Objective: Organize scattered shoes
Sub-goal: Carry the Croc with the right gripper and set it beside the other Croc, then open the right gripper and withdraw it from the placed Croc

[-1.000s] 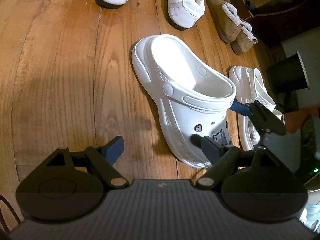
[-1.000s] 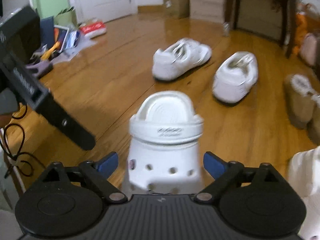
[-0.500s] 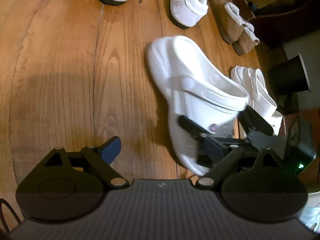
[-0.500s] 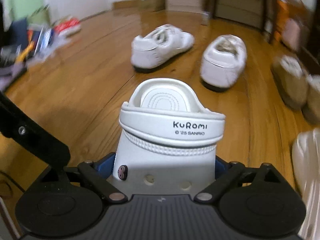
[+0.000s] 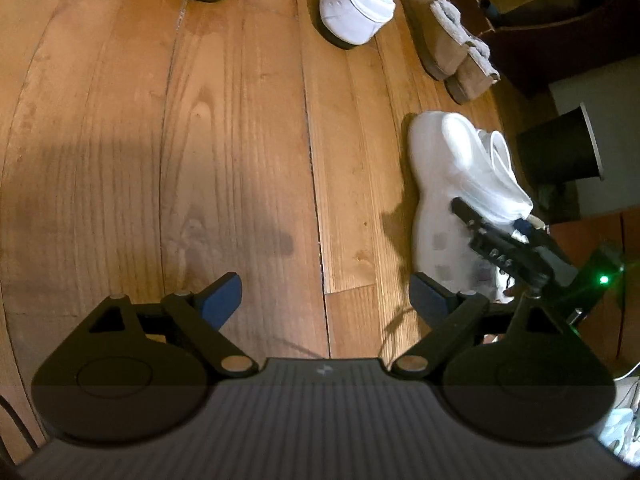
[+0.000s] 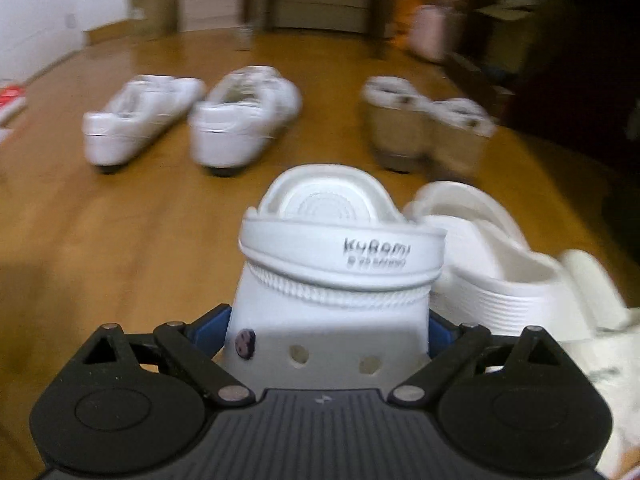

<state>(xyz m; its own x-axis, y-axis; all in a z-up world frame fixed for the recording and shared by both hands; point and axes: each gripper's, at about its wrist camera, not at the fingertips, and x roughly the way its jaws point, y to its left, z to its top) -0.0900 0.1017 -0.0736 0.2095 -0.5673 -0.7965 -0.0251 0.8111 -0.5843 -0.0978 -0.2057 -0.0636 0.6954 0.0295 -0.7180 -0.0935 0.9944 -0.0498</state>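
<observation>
Below, in the left wrist view, the left gripper (image 5: 322, 296) gapes empty over the wooden plank floor (image 5: 200, 140); the blurred white foam clog (image 5: 460, 184) hides its mate. Rightward, the right gripper (image 6: 328, 334) clamps that clog's (image 6: 332, 280) toe, pads mostly hidden.

Floor (image 5: 240, 128) was wood plank, satin sheen, visible grain, knots, gaps between boards. Held clog (image 6: 336, 280) looked like matt moulded foam plastic, ribbed trim under the strap, smooth heel strap with printed lettering. Second clog (image 6: 500, 276) had the same matt white finish, ridged sidewall. Sneakers (image 5: 352, 4) looked like smooth white leather or synthetic, dark soles. Slippers (image 5: 444, 48) were tan suede-like, fuzzy grey lining. Right gripper (image 6: 328, 330) body was matt black plastic with metal pivot pins, blue pads (image 5: 222, 296) on the left one.
</observation>
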